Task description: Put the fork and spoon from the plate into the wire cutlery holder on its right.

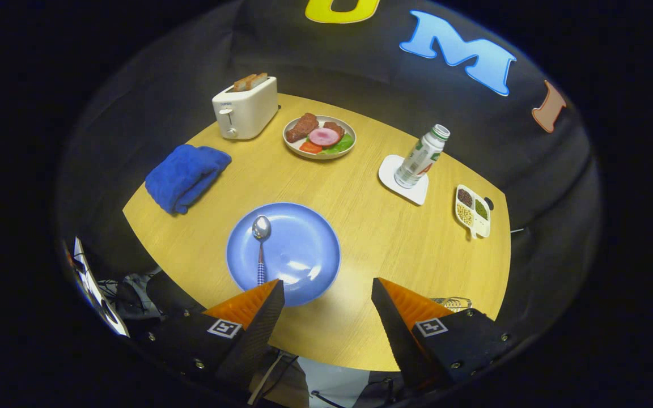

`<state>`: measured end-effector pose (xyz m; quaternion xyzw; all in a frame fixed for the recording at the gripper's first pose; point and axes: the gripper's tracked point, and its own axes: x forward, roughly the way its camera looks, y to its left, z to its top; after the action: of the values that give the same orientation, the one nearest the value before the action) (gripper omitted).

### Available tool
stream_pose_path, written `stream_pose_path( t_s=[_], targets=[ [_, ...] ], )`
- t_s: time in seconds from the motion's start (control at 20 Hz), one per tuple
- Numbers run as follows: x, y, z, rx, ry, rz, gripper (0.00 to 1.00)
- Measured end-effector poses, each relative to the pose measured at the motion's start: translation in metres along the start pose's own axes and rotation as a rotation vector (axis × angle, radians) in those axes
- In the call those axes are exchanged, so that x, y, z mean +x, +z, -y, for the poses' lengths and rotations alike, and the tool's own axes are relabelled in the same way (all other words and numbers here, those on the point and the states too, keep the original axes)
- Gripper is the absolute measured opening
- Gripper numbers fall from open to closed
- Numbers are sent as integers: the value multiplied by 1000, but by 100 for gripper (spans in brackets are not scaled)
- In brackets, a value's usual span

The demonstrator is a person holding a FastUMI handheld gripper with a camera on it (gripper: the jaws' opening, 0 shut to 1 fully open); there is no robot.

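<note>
A blue plate (298, 249) lies on the round wooden table just ahead of my fingers. A spoon (260, 243) rests on the plate's left half, bowl away from me, its patterned handle pointing toward my left finger (255, 309). My gripper (327, 290) hovers above the table's near edge, open, with nothing between its fingers. A bit of the wire cutlery holder (452, 302) peeks out behind my right finger (403, 309), to the right of the plate.
Beyond the plate are a folded blue towel (186, 175), a white toaster (245, 107) with toast, a plate of food (319, 136), a bottle (422, 157) on a white coaster, and a divided dish of grains (473, 211).
</note>
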<state>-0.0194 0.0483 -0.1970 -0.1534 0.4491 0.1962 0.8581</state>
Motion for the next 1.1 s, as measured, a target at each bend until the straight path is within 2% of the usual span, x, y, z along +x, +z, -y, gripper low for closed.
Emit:
stream_pose_path(
  t_s=[0.3, 0.85, 1.1],
  targets=[
    [17, 2, -44, -46, 85, -37, 96],
    [60, -21, -76, -60, 122, -133, 96],
    [82, -33, -73, -50, 96, -177, 95]
  ],
)
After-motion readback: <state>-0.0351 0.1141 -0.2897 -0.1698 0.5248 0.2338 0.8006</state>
